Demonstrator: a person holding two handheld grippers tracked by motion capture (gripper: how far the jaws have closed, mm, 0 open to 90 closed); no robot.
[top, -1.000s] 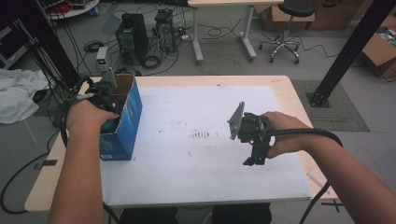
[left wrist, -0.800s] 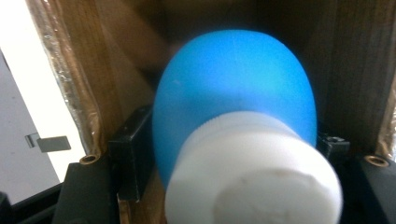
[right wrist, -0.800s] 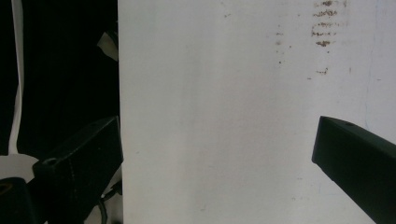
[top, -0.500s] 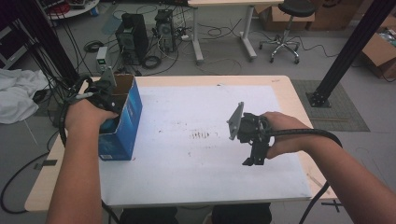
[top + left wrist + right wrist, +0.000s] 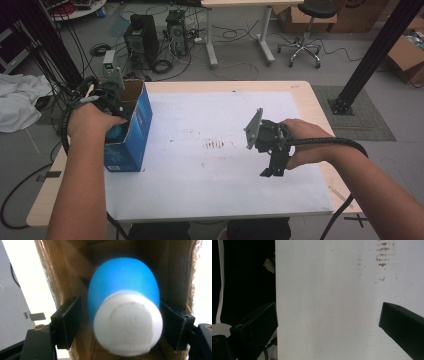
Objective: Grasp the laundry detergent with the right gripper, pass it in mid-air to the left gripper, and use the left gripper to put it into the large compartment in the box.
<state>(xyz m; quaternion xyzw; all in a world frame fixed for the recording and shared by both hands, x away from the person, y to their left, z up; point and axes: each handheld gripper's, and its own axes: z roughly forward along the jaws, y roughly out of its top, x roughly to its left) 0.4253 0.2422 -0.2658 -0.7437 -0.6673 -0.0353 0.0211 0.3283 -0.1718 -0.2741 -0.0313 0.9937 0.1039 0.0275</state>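
A blue bottle (image 5: pixel 123 292) with a white cap (image 5: pixel 128 325) lies inside an open-topped blue cardboard box (image 5: pixel 136 131) at the table's left edge. My left gripper (image 5: pixel 120 306) reaches into that box, under the person's left hand (image 5: pixel 90 120). Its jaws have just been opening and stand open around the bottle, with a gap showing at the left pad (image 5: pixel 71 320). Over the white sheet (image 5: pixel 200 170), right of centre, my right gripper (image 5: pixel 272 170) is open with nothing between its fingers (image 5: pixel 329 312).
Brown smudges (image 5: pixel 216 145) mark the middle of the sheet. The box's brown inner walls (image 5: pixel 62 272) stand close on both sides of the bottle. Computer towers (image 5: pixel 142 40), cables, a stool (image 5: pixel 305 30) and a black frame post (image 5: pixel 372 55) stand on the floor beyond the table.
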